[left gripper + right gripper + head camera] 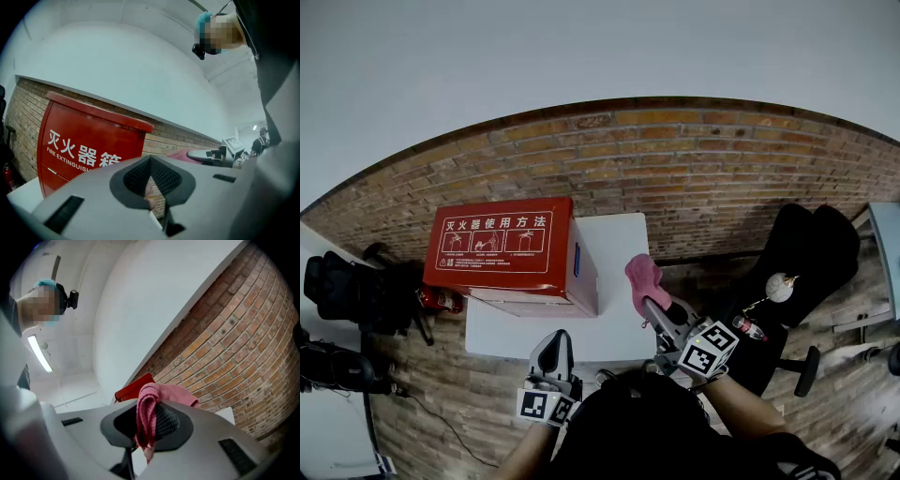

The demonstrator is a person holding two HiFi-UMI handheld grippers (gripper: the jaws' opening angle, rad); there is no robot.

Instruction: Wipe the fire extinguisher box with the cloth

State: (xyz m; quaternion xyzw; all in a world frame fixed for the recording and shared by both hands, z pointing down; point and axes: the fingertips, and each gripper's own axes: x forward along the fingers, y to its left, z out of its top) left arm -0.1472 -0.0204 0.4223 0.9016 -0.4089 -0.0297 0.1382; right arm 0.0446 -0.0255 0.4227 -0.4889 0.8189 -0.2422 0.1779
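Jaws of right gripper (147, 422) clamped on pink cloth (151, 401); cloth bunched over tips, one end hanging below. Left gripper (151, 174) jaws together, nothing between them. In head view right gripper (650, 304) holds cloth (644, 278) above white table (614, 330), near right end of red fire extinguisher box (502, 248), apart from it. Left gripper (554, 345) at table's near edge, in front of box. Box stands on table's left part. Brick wall (703, 169) behind. Black chair (806, 253) at right.

The fire extinguisher box (511, 248) is bright red with white writing. The cloth (645, 279) is pink. The table (614, 328) is white, the bricks (694, 169) reddish brown.
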